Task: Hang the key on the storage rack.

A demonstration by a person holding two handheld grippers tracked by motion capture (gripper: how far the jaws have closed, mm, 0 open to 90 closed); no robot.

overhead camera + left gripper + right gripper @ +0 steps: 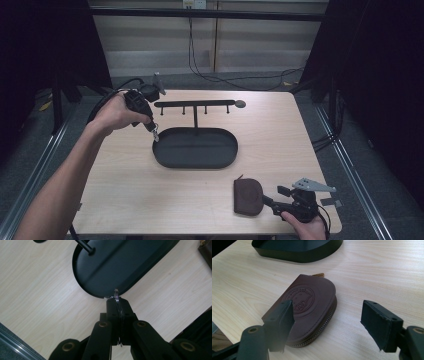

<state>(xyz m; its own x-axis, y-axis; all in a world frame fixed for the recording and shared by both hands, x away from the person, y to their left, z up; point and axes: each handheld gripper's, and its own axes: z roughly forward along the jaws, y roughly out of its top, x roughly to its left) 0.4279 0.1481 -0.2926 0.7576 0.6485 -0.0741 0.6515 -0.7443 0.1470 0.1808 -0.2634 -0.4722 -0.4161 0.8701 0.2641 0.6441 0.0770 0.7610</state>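
Dangling as a light, stiff, slippery key ring point(116, 293), pinched in the left hand-held gripper point(117, 302) above the black oval tray's rim point(156, 150); lying soft before the right hand-held gripper's point(327, 325) spread jaws, brown zip pouch point(310, 307) on table point(280, 135).

Room dim, dark at both sides; counter point(200, 200) evenly lit from above, soft shadows. Near tongs point(332, 322) blurred in close views.

Dark brown zip pouch point(312, 307) with embossed round cartoon emblem; matte black oval tray point(195, 147); silver key ring point(116, 295); pale wood-grain table point(270, 140).
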